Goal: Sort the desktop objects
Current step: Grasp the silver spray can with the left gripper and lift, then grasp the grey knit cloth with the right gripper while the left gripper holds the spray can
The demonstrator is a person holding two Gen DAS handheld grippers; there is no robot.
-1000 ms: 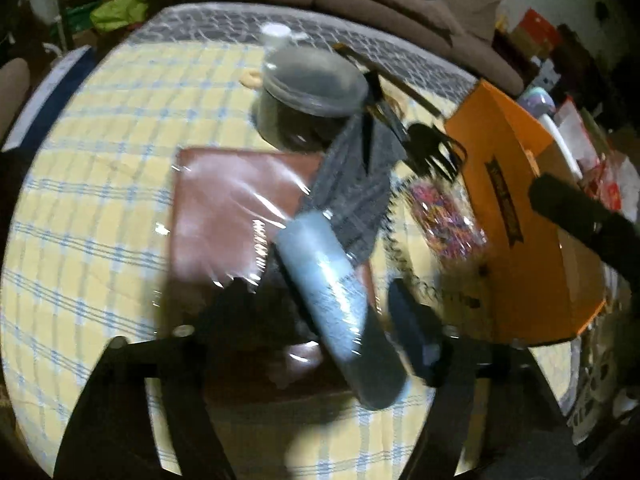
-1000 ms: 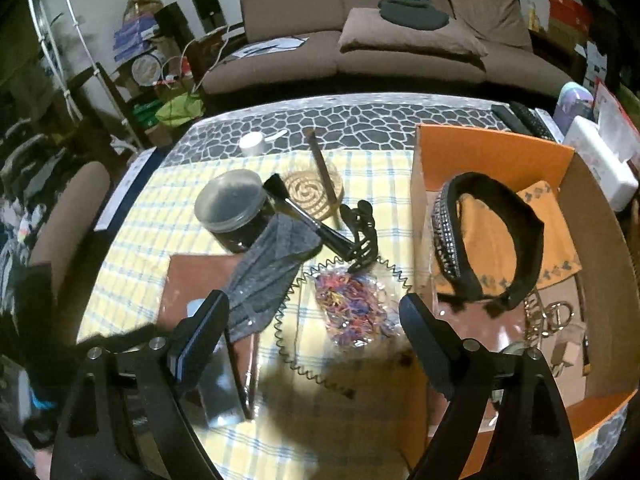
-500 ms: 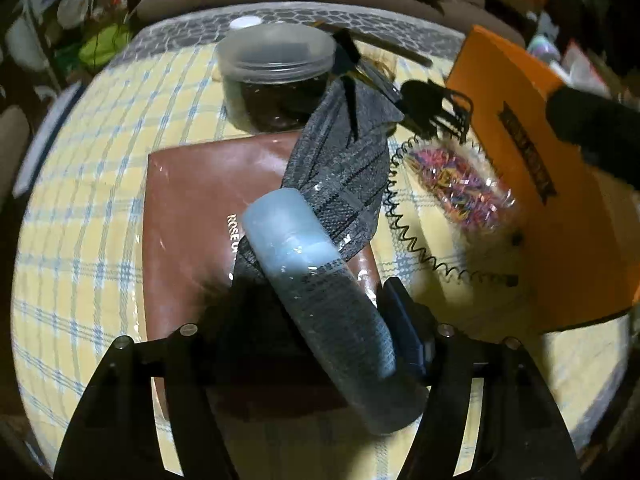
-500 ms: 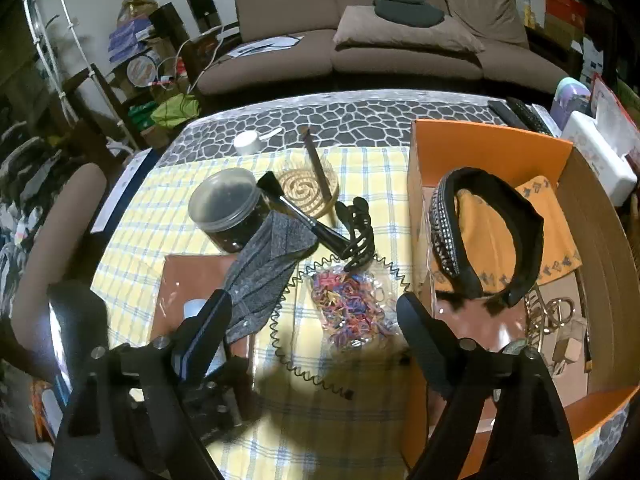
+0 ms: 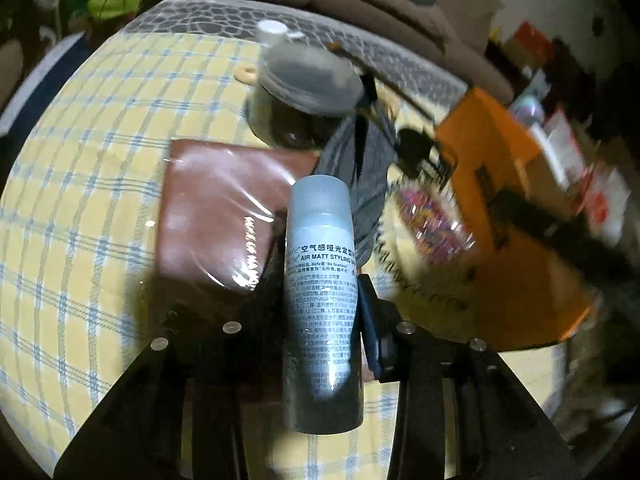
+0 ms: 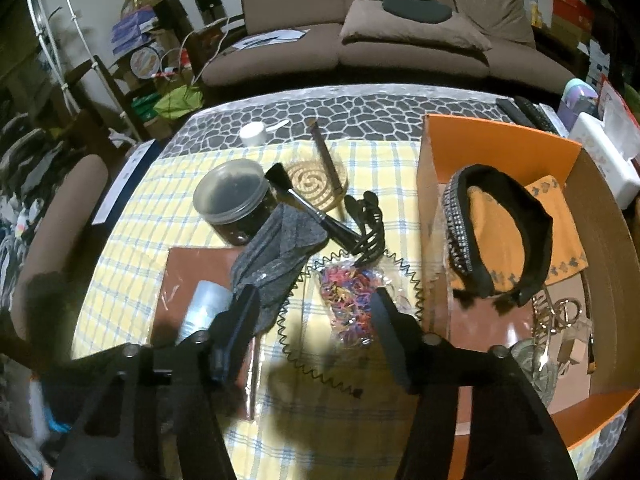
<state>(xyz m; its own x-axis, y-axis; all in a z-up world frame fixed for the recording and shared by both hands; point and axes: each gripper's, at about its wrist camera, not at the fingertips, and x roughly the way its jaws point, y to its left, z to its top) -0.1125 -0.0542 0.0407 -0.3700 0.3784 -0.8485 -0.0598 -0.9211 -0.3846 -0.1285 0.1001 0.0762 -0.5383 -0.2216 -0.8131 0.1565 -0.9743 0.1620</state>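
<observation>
The pale blue-grey cylindrical spray can [image 5: 320,300] with a frosted cap is clamped between the fingers of the left gripper [image 5: 316,312], its cap pointing forward, away from the tool, and its printed label facing the left wrist camera. Beneath and ahead of the can lies a brown plastic-wrapped flat packet [image 5: 224,216] on the yellow checked tablecloth [image 5: 80,208]. Further ahead stands a round clear-lidded jar with dark contents [image 5: 304,100], and a grey knitted cloth [image 5: 360,168] trails from beside the jar toward the can. To the right of the left gripper the view is smeared: a bag of coloured elastic bands [image 5: 432,216] and the side of an orange cardboard box [image 5: 512,216] show only as blurred shapes.

The right wrist view is sharp and shows what the other cannot. The right gripper [image 6: 312,320] has its fingers spread wide with nothing between them, above the bag of coloured bands [image 6: 348,300] and a black coiled spring cord [image 6: 312,344]. The orange box [image 6: 500,140] sits to its right, open-topped, holding a black studded headband [image 6: 496,236] on an orange cloth, plus metal clips. Ahead lie a black claw hair clip [image 6: 364,224], a black brush [image 6: 304,204] and a woven round coaster [image 6: 312,178]. To the lower left, the can's cap end [image 6: 204,308] peeks over the brown packet [image 6: 188,276].
</observation>
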